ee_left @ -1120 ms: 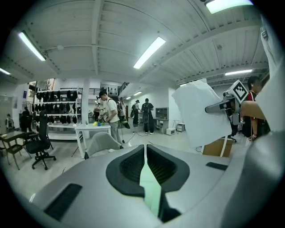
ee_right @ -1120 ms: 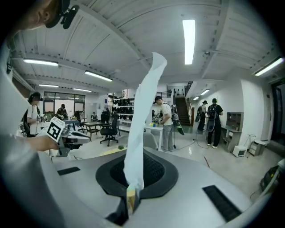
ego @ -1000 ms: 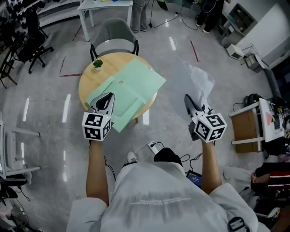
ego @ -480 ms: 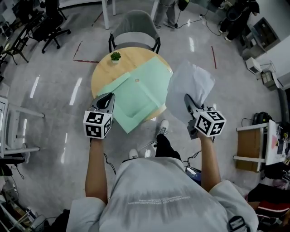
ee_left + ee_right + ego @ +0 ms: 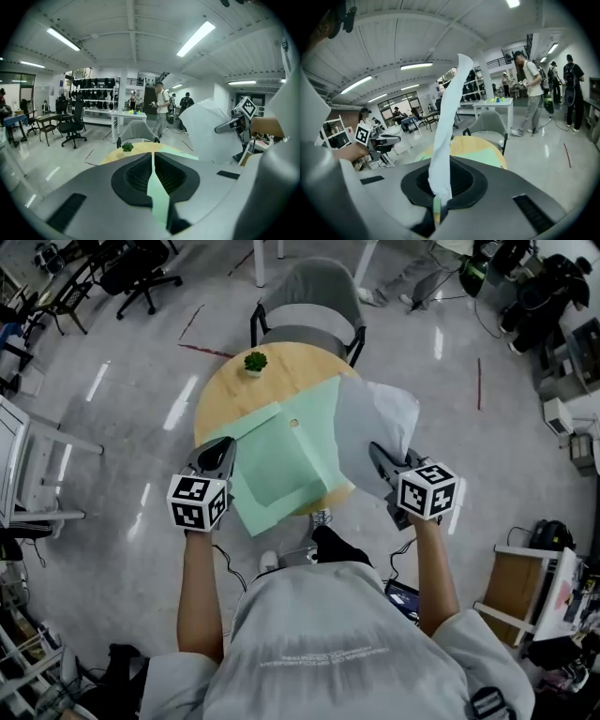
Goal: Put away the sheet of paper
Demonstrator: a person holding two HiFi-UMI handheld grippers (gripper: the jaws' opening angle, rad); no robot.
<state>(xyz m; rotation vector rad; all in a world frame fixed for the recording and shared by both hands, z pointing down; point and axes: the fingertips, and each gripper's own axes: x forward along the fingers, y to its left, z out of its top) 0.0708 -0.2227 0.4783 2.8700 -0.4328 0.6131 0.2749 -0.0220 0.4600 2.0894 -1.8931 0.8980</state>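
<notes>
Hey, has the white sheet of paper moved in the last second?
Yes. Held in the right tongs, the white sheet came left toward the round table: earlier over bare floor, it now overlaps the table's right edge.

Two grippers: left gripper (image 5: pixel 225 443), right gripper (image 5: pixel 375 450). One white sheet (image 5: pixel 375 413), one green sheet (image 5: pixel 281 451), one table (image 5: pixel 232 395), one plant (image 5: pixel 255 361), one grey chair (image 5: pixel 309 310).
</notes>
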